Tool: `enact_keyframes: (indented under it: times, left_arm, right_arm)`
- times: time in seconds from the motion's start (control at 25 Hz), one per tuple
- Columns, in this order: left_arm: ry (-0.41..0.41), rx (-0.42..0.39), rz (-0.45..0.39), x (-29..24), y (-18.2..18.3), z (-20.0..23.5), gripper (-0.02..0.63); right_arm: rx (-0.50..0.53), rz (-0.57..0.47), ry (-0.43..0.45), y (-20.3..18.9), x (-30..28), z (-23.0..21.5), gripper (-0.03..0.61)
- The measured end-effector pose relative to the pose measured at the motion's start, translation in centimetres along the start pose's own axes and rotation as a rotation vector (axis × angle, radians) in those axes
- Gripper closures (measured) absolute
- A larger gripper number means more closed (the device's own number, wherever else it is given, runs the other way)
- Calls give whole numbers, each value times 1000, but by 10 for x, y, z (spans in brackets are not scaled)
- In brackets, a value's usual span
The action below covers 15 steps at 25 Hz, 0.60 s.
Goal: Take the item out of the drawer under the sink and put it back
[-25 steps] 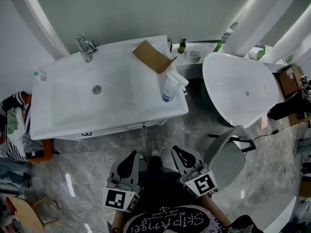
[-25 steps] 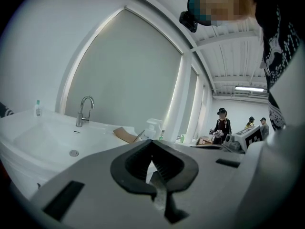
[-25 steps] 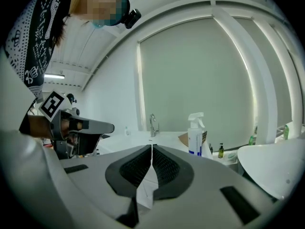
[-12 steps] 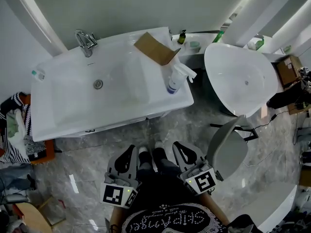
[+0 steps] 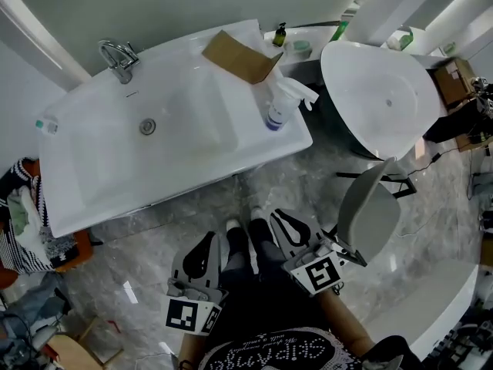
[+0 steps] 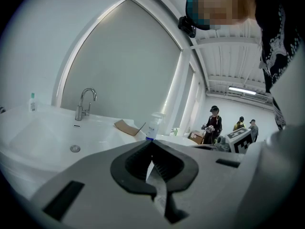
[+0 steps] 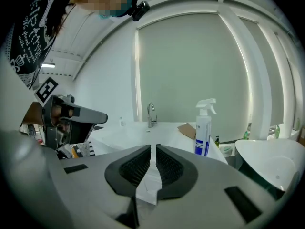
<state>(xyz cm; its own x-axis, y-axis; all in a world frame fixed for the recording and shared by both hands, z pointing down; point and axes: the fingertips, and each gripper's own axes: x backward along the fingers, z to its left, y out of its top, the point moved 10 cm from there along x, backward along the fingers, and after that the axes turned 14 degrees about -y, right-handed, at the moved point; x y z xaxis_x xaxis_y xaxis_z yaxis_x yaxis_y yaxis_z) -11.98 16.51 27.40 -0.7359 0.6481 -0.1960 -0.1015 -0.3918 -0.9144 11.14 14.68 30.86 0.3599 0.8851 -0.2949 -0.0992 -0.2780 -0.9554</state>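
The white sink (image 5: 185, 177) with its faucet (image 5: 117, 57) fills the upper left of the head view. The counter's overhang hides the drawer beneath it. Both grippers hover over the floor in front of the sink, beside the person's legs. My left gripper (image 5: 206, 241) is shut with nothing in it, and its jaws meet in the left gripper view (image 6: 151, 144). My right gripper (image 5: 276, 216) is also shut and empty, with only a thin slit between its pads (image 7: 153, 149). Both point level toward the sink (image 6: 43, 132), from below its rim.
A spray bottle (image 5: 277, 112) and a flat piece of cardboard (image 5: 235, 56) sit on the sink's right side, and a small bottle (image 5: 45, 126) on its left rim. A white oval tub (image 5: 377, 99) and a grey chair (image 5: 370, 210) stand right. Clothes (image 5: 19, 206) lie left.
Both grippers have shifted slightly and sunk a little, staying shut. The head view has swung, so the sink now sits higher and more tilted in the picture.
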Motion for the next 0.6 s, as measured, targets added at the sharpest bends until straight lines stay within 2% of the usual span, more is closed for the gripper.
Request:
enact_keyframes:
  times: [0.2,0.36,0.6]
  left_arm:
    - [-38,18,40,-6,-18,10,614]
    - [-56,37,57,-16,-36,20,614]
    - [-60,60,89,-39,-76,34,614]
  right_arm:
    - [31,32,5,-33,-25,7,480]
    - [39,105,-12,-68,-51,9,468]
    - [-17,156,-65,-131,-110,2,457]
